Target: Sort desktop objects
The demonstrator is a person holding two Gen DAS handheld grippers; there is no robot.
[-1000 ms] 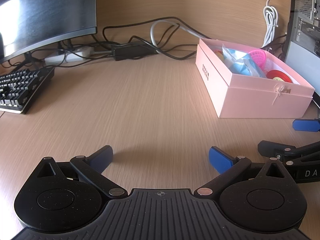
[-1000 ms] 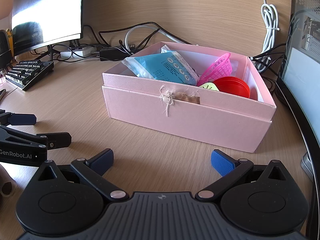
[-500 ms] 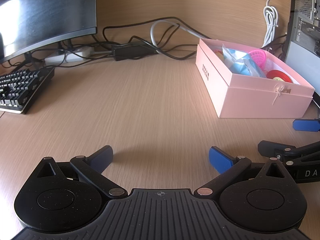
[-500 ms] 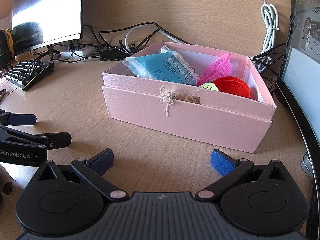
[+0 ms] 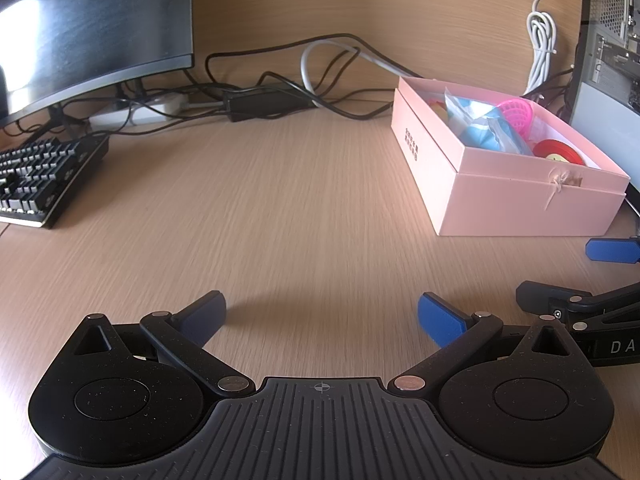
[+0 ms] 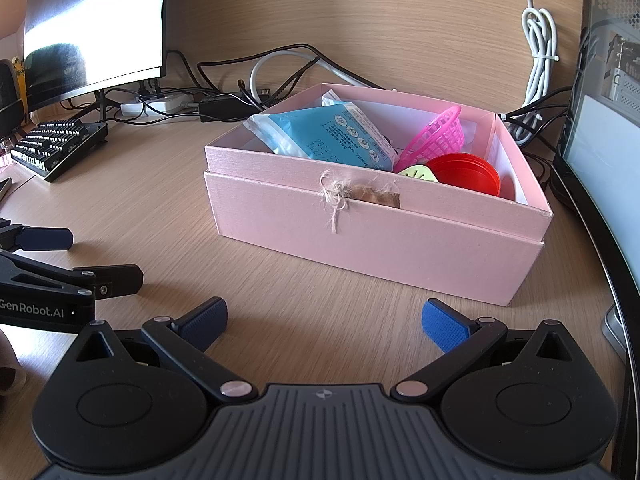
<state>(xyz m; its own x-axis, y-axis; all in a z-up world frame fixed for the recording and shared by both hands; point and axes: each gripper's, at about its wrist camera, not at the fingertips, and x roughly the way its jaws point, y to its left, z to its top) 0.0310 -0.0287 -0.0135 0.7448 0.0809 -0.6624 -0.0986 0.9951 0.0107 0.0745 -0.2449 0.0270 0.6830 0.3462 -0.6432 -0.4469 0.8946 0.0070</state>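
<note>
On the light wood-grain desk, an open pink cardboard box sits toward the right side, near the black-framed screen at the right edge. Inside the box lie a blue-and-white plastic packet leaning against the front wall, a pink plastic mesh basket tilted behind it, a red round plastic lid and a small pale yellow-green perforated piece touching the lid. A frayed bit of string hangs from the box's front wall. The left gripper hovers low above bare desk with its blue-padded jaws spread wide and nothing between them; the box lies ahead and to its right. The right gripper is likewise spread wide and empty, its pads just short of the box's front wall. At the back left stand a dark curved monitor and a black mechanical keyboard, with a tangle of black and white cables along the wall.
</note>
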